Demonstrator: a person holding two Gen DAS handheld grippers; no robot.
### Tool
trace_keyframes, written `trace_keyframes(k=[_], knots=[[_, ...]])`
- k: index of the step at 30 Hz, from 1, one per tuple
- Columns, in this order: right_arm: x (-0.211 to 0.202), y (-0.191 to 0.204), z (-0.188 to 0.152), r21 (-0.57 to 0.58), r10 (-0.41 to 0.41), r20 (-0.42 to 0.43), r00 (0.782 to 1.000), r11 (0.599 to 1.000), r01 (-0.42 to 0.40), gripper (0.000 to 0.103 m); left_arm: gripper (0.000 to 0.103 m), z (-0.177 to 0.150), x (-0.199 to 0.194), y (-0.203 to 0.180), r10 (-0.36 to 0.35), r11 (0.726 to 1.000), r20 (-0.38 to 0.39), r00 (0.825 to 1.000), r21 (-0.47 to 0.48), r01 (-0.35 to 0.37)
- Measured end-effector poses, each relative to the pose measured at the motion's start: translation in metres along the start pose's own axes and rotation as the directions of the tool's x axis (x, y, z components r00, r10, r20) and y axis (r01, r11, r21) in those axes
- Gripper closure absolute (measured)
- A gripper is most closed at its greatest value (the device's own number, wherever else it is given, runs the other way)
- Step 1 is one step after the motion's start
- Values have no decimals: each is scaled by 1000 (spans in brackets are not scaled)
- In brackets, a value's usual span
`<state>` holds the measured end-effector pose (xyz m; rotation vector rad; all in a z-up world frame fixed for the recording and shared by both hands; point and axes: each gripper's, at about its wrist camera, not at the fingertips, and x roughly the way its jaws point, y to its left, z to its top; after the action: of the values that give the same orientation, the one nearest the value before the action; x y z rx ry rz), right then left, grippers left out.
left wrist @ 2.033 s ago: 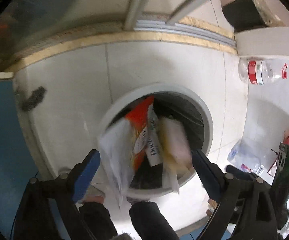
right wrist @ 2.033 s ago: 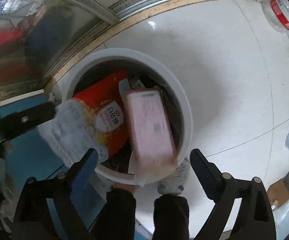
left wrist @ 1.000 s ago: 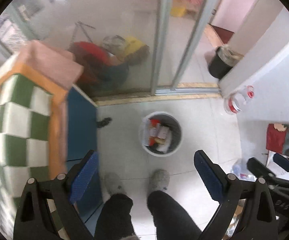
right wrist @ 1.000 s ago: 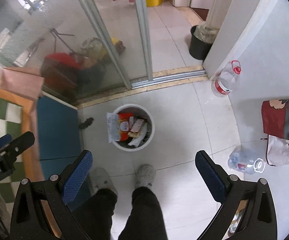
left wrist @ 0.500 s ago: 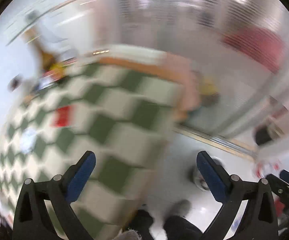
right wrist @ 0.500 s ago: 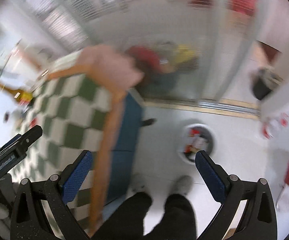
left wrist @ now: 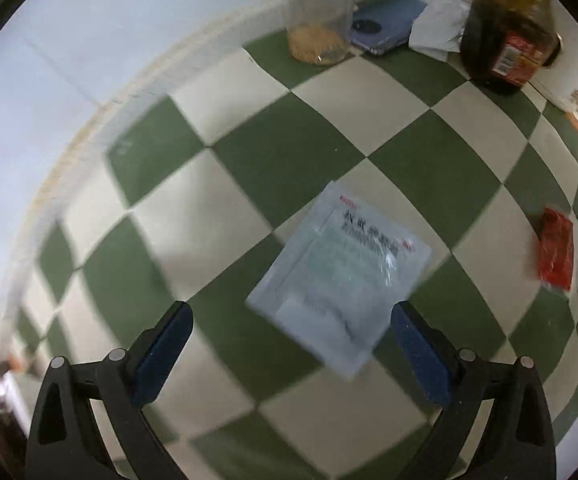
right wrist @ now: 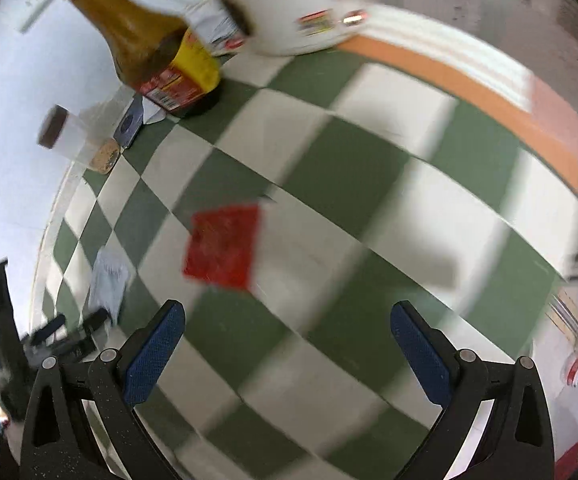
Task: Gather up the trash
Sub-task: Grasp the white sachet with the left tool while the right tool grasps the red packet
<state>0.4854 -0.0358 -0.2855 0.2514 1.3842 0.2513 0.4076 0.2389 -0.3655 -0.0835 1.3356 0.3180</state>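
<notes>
A pale blue flat packet point(left wrist: 339, 276) lies on the green-and-white checked tablecloth point(left wrist: 281, 148). My left gripper point(left wrist: 291, 338) is open and empty, hovering just in front of the packet. A red wrapper point(left wrist: 556, 249) lies to the right on the cloth. In the right wrist view the red wrapper point(right wrist: 223, 245) lies ahead and left of my right gripper point(right wrist: 285, 338), which is open and empty above the cloth. The pale packet point(right wrist: 109, 280) and the left gripper point(right wrist: 69, 330) show at the far left there.
A dark sauce bottle point(left wrist: 507, 28) with a red label, a clear jar of grains point(left wrist: 319, 20), a blue flat device point(left wrist: 387, 22) and white paper point(left wrist: 439, 20) stand at the table's back. A white appliance point(right wrist: 289, 4) stands behind the bottle point(right wrist: 157, 48). The cloth has an orange border point(right wrist: 469, 92).
Both grippers have swung up from the floor bin, where trash dropped in, to over the checked table. Both stay open and empty.
</notes>
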Motion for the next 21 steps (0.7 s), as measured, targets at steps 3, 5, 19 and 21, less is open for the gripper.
trace_keyframes(k=[3, 5, 19, 21], knots=[[33, 17, 16, -18, -58, -31, 998, 998, 58, 0, 8, 7, 13, 6, -102, 994, 10, 995, -34, 102], [37, 34, 18, -60, -127, 8, 992, 990, 127, 1, 20, 10, 11, 6, -104, 994, 41, 994, -25, 105], [12, 65, -19, -124, -116, 159, 980, 983, 137, 82, 100, -19, -32, 11, -62, 998, 109, 992, -16, 64], [-5, 52, -22, -102, -79, 183, 980, 990, 99, 83, 100, -24, -52, 11, -66, 998, 139, 988, -16, 68]])
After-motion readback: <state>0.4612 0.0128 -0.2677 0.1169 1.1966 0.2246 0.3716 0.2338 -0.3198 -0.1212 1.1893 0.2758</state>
